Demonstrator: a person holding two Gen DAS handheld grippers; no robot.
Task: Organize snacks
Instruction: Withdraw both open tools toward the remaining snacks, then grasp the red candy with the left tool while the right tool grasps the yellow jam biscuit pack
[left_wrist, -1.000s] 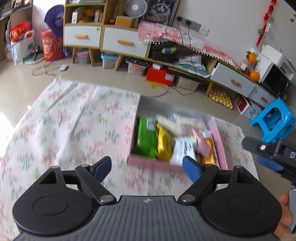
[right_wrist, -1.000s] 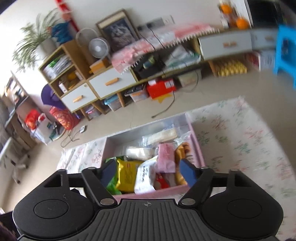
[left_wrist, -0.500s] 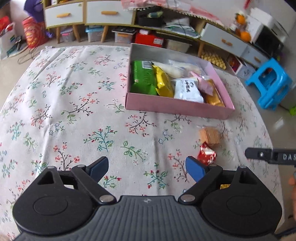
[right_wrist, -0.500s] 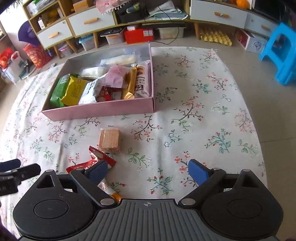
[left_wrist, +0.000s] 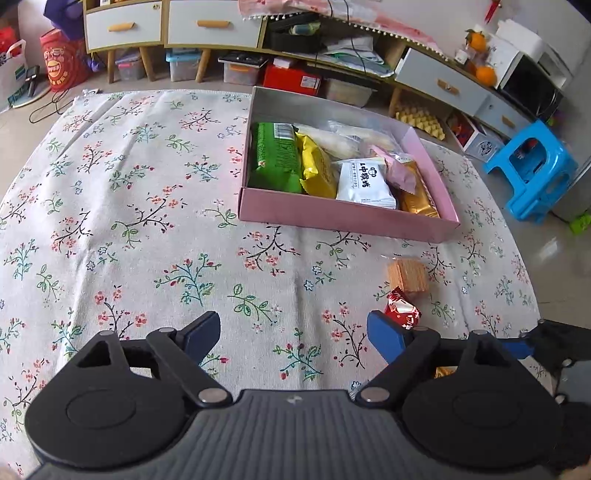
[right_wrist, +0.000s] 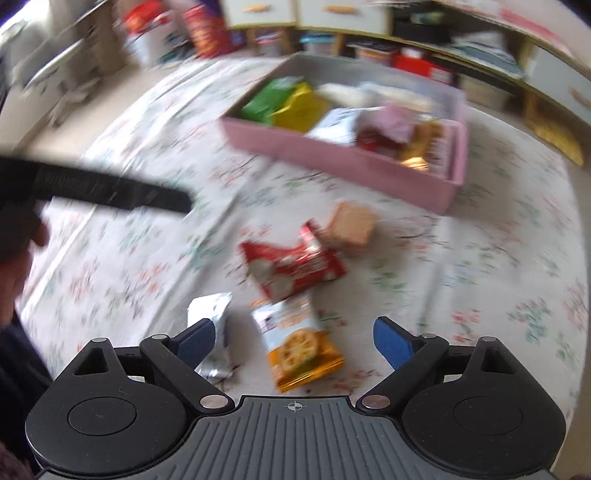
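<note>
Both your views have tipped down onto the tablecloth (left_wrist: 147, 221). Right gripper (right_wrist: 293, 341), wide open and empty, hangs nearest the orange cracker packet (right_wrist: 299, 345), lengthwise between its pads.

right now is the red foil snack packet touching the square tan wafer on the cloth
Cannot tell. In the right wrist view the red foil snack packet appears to meet the square tan wafer, but blur hides the edge; the left wrist view shows them close.
</note>
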